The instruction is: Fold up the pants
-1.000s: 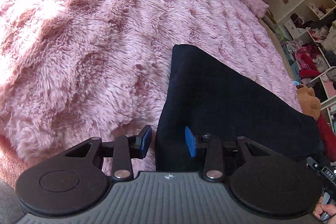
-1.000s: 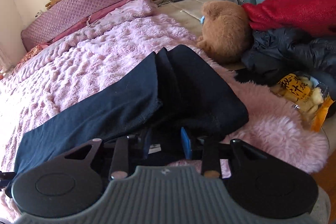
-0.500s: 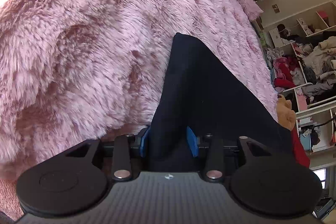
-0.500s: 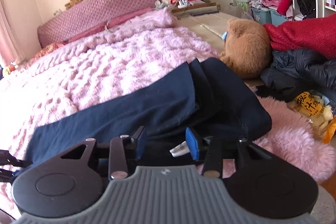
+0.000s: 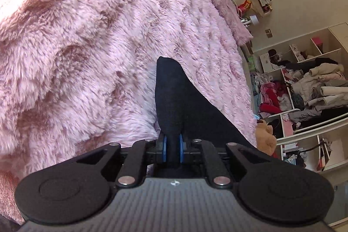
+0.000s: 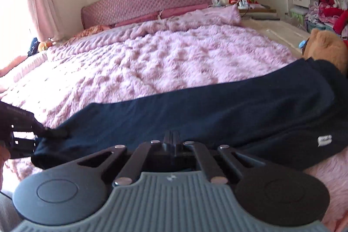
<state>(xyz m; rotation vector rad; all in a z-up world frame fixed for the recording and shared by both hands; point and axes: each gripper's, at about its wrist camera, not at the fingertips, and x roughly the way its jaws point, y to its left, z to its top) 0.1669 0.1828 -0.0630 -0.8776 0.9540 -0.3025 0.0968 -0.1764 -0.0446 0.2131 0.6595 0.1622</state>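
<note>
Pants, dark navy, lie stretched across a fluffy pink blanket, one end pinched between the blue pads of the left gripper, the near edge clamped by the right gripper, a brown teddy bear beyond.

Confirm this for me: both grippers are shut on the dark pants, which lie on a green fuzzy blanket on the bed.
One detail is off: the blanket is pink, not green, as the right wrist view shows plainly. The rest holds: the left gripper and the right gripper are both shut on the dark pants, which lie on that fuzzy blanket on the bed.
</note>
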